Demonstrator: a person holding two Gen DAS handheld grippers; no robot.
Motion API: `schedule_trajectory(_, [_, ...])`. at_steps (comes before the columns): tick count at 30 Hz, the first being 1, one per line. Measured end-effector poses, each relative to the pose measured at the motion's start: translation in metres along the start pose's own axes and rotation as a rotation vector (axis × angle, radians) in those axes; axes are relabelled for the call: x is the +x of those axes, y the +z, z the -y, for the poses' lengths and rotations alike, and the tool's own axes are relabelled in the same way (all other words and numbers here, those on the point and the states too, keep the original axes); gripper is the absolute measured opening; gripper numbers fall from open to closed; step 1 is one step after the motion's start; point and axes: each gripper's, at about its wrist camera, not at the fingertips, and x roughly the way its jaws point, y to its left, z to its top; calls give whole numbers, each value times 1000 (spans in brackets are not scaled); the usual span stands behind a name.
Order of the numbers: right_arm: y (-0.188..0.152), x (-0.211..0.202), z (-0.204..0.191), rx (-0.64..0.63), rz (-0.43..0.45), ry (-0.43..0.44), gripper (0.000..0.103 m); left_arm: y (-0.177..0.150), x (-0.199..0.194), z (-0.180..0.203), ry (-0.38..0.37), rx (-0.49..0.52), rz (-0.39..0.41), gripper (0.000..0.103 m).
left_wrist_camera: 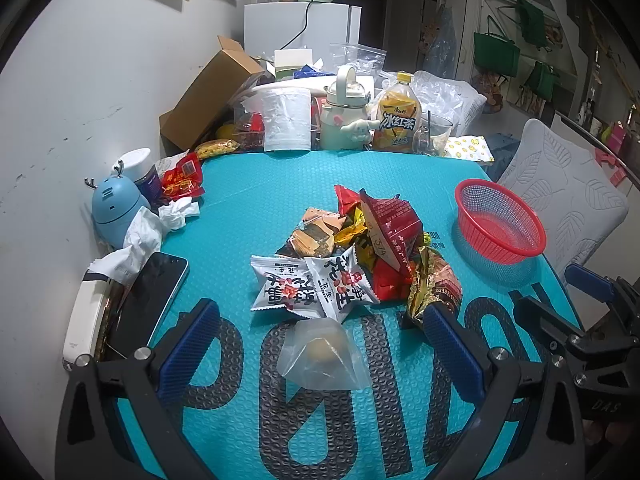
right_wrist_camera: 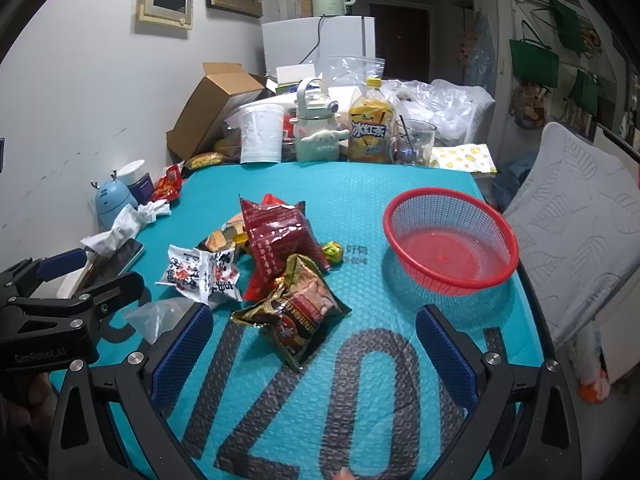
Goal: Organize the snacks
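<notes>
A heap of snack packets lies mid-mat: two white peanut packets (left_wrist_camera: 312, 286) (right_wrist_camera: 200, 272), a red bag (left_wrist_camera: 390, 232) (right_wrist_camera: 280, 236), a gold-brown bag (left_wrist_camera: 434, 288) (right_wrist_camera: 298, 312), an orange packet (left_wrist_camera: 316, 232) and a clear bag holding a yellow bun (left_wrist_camera: 324, 356) (right_wrist_camera: 158, 316). An empty red mesh basket (left_wrist_camera: 500, 220) (right_wrist_camera: 450, 240) stands to the right. My left gripper (left_wrist_camera: 320, 340) is open, with the clear bag between its fingers. My right gripper (right_wrist_camera: 314, 344) is open and empty, just in front of the gold-brown bag.
A teal mat (right_wrist_camera: 360, 400) covers the table. A phone (left_wrist_camera: 154, 300), tissues (left_wrist_camera: 160, 224) and a blue deer gadget (left_wrist_camera: 114, 212) lie at the left edge. A bottle (right_wrist_camera: 370, 128), kettle-shaped jug (right_wrist_camera: 316, 124), glass (right_wrist_camera: 414, 142) and cardboard box (right_wrist_camera: 212, 104) crowd the back. A cushioned chair (right_wrist_camera: 580, 220) stands right.
</notes>
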Motion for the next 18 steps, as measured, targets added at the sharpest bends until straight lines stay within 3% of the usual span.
schedule_trajectory(18, [1,0,0,0,-1,-1,103,1,0,-1,-2,0,-2,103])
